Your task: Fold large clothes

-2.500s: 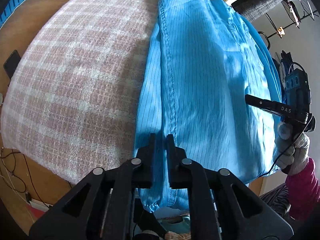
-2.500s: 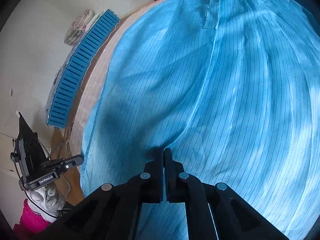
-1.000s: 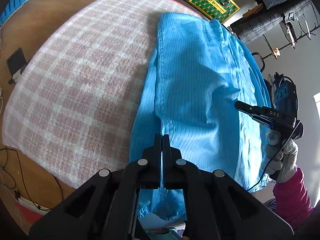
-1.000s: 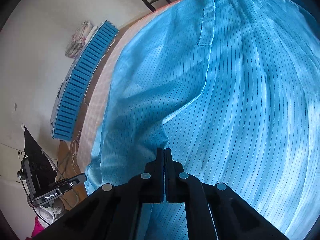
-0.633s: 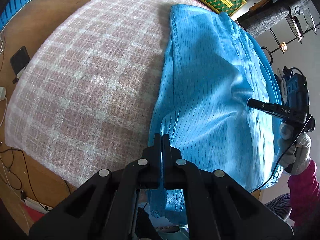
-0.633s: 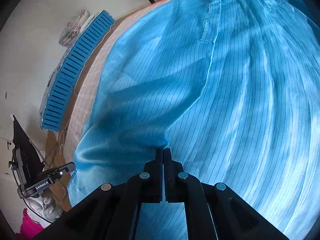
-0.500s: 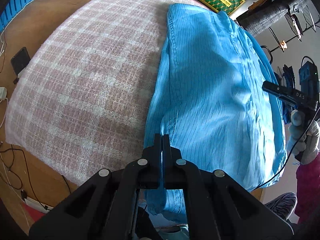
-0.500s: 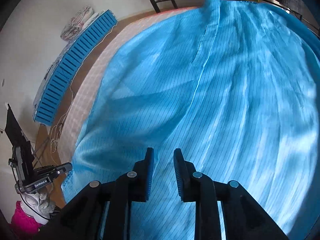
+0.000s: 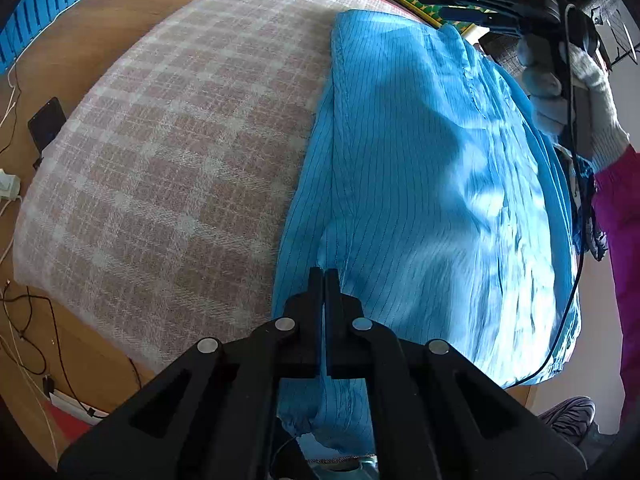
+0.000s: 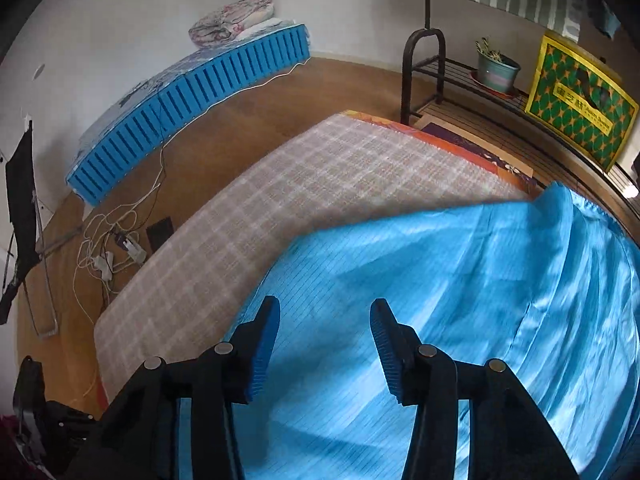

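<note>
A large blue pinstriped garment (image 9: 420, 184) lies along the right side of a plaid-covered surface (image 9: 180, 140). My left gripper (image 9: 324, 276) is shut on a fold at the garment's near left edge, and the cloth rises slightly to its tips. In the left wrist view my right gripper (image 9: 434, 4) hangs above the garment's far end, held by a gloved hand (image 9: 560, 88). In its own view the right gripper (image 10: 324, 316) hovers over the garment (image 10: 440, 272); its jaws are opening and nothing is between them.
The plaid cover (image 10: 320, 172) is bare left of the garment. On the wooden floor lie a blue slatted mat (image 10: 192, 80), cables with a power strip (image 10: 116, 248) and a phone (image 9: 46, 124). A black rack (image 10: 424, 72) holds a plant pot (image 10: 496, 68) and a yellow-green box (image 10: 580, 104).
The right gripper let go of the blue cloth, opened, rose and swung to the garment's far end. The released fold dropped flat. The left gripper stayed shut on the edge.
</note>
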Demonstrator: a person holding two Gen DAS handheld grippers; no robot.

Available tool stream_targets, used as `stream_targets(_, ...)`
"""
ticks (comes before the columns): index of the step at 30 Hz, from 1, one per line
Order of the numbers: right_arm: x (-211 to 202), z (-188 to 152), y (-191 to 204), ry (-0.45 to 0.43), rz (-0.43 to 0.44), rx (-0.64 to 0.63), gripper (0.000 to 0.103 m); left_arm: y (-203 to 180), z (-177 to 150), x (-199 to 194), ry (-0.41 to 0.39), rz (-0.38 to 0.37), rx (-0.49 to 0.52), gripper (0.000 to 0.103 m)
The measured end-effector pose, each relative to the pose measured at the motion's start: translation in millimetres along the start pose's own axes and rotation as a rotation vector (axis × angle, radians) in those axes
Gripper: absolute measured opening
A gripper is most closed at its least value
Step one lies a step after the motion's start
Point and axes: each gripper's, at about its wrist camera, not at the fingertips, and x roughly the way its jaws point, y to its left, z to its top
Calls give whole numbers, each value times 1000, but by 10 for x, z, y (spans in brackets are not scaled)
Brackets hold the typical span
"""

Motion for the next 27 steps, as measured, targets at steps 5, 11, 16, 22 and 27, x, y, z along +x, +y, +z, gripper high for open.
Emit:
stream_targets(5,526,310,13,21,10,-106,71,28,38,104,24,1,-13,0)
stream_targets(11,1016,299,83,101,81,-229,71,-17,49,185,27,25,16,0)
stream_targets(16,1146,196,111,103,127,-264,13,3,49,162,11,35,7,0)
stream_targets(22,1104,415,-12,-3,0,-177,0,69,93,-20,-72,108,-15,0)
stream_targets(27,1145,434,-64,9,-21,-103,0,237,156,-39,-54,56,-57,0)
